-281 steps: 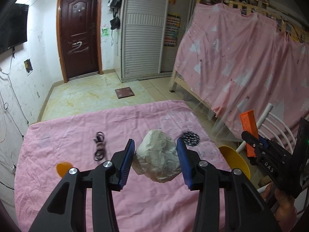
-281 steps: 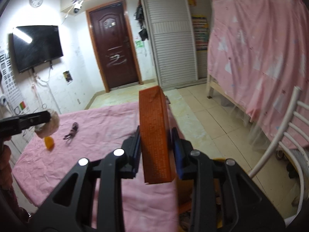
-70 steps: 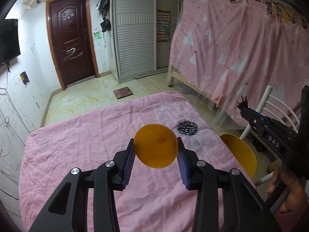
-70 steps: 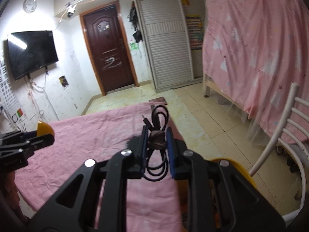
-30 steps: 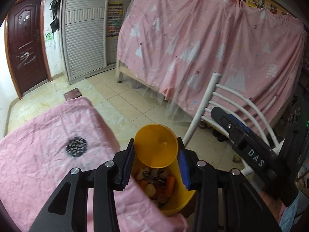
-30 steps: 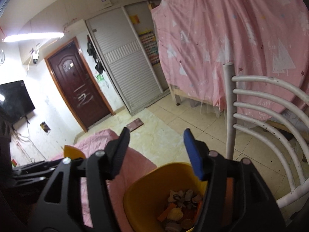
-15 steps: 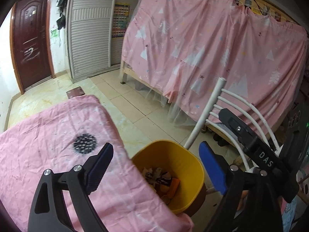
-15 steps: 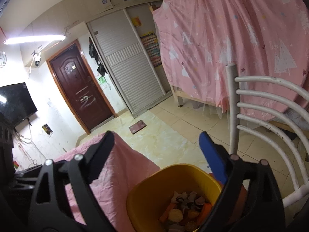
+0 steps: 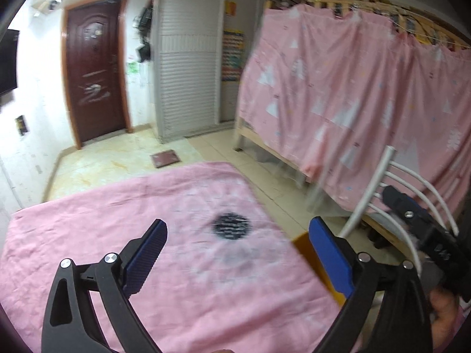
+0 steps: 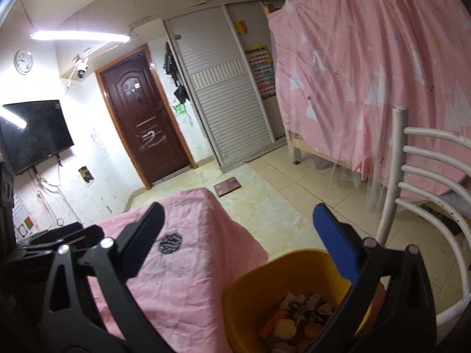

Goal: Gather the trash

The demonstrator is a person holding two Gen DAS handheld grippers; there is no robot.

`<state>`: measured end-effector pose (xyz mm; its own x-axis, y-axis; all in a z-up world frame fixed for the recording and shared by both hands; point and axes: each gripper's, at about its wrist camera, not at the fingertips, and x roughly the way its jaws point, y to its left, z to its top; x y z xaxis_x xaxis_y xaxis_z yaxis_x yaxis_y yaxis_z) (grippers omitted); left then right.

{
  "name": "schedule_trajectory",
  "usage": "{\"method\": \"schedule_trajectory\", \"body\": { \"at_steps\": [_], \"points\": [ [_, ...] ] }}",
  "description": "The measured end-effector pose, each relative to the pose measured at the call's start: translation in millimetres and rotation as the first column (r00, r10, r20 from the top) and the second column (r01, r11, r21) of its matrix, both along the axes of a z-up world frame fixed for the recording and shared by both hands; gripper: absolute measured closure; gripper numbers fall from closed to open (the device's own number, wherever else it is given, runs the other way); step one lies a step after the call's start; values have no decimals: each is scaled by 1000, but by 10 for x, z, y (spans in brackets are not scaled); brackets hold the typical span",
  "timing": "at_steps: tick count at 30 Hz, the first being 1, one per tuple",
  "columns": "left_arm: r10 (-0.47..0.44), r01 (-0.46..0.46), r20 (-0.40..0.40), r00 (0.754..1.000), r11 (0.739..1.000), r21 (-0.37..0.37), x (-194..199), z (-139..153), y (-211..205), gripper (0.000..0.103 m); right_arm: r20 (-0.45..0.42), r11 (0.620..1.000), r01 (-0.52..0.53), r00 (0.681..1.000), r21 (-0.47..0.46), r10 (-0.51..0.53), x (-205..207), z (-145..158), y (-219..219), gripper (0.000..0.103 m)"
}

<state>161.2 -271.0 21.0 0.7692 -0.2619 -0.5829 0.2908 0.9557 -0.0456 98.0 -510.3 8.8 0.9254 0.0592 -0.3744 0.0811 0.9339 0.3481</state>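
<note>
My left gripper (image 9: 235, 244) is open and empty above the pink-covered table (image 9: 117, 206). A dark round spiky piece of trash (image 9: 231, 225) lies on the cloth just beyond it, also in the right wrist view (image 10: 170, 243). My right gripper (image 10: 238, 226) is open and empty, held over the yellow bin (image 10: 256, 282), which holds several pieces of trash (image 10: 297, 314). The bin's rim (image 9: 304, 242) shows beside the table's right edge in the left wrist view. The right gripper's body (image 9: 418, 229) shows at the right there.
A white metal chair (image 10: 426, 194) stands right of the bin. A pink curtain (image 9: 353, 117) hangs over the bed frame behind it. A brown door (image 10: 144, 126), shuttered cupboard (image 10: 226, 103) and a floor mat (image 10: 228, 189) are beyond the table. A TV (image 10: 32, 135) hangs at left.
My left gripper has swung left from over the bin back toward the table, with motion blur. The right gripper stays open over the bin, tilted slightly up.
</note>
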Motion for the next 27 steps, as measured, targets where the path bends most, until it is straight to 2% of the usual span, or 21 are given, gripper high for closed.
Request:
{"method": "schedule_trajectory", "body": {
  "at_steps": [4, 11, 21, 27],
  "points": [
    [139, -141, 67, 988, 989, 34, -64, -2, 350, 13, 13, 998, -57, 998, -11, 57, 49, 25, 253, 6],
    [295, -297, 73, 953, 955, 14, -129, -53, 1037, 12, 21, 979, -190, 981, -72, 192, 130, 27, 951, 6],
    [403, -406, 69, 912, 913, 32, -292, -233, 1840, 12, 22, 927, -344, 936, -148, 351, 116, -67, 1713, 6],
    [455, -456, 47, 889, 890, 20, -312, -366, 2184, 12, -6, 906, -387, 920, -170, 392, 167, -165, 1942, 6]
  ]
}}
